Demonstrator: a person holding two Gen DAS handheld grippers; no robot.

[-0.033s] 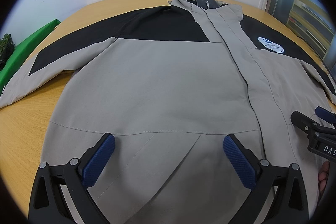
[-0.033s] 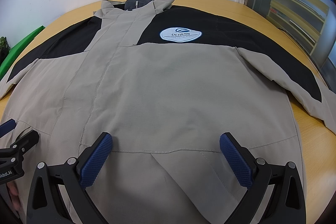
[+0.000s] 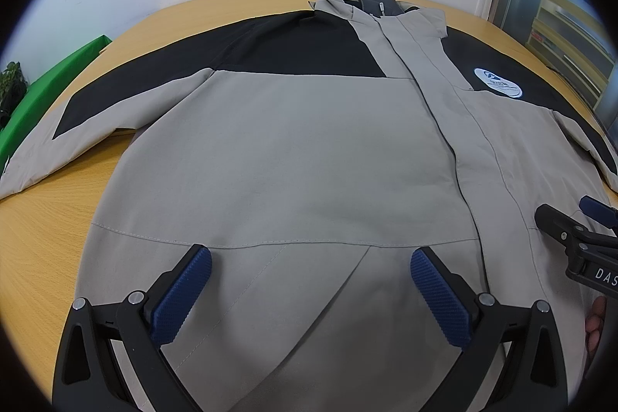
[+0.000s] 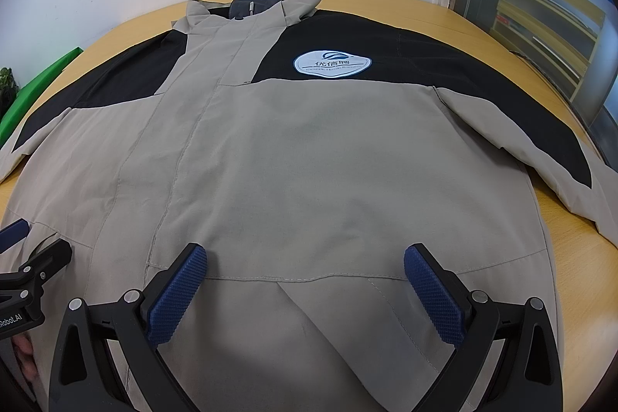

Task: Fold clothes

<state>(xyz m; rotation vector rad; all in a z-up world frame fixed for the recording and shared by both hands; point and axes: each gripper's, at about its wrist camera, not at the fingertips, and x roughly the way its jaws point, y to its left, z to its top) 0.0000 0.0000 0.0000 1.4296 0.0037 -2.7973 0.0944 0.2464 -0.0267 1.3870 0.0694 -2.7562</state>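
Note:
A grey and black jacket lies flat and face up on the wooden table. It is closed down the front, with the collar at the far side. A white oval logo sits on the black chest panel. Both sleeves spread outward: one sleeve to the left, the other sleeve to the right. My left gripper hovers open over the jacket's lower left half with nothing between its fingers. My right gripper is open over the lower right half, also empty. Each gripper's tip shows at the other view's edge.
A green panel and a small plant stand past the table's left edge. A white wall is close behind the table. A glass partition with shelving behind it is at the far right. Bare wood shows at the table's near-right corner.

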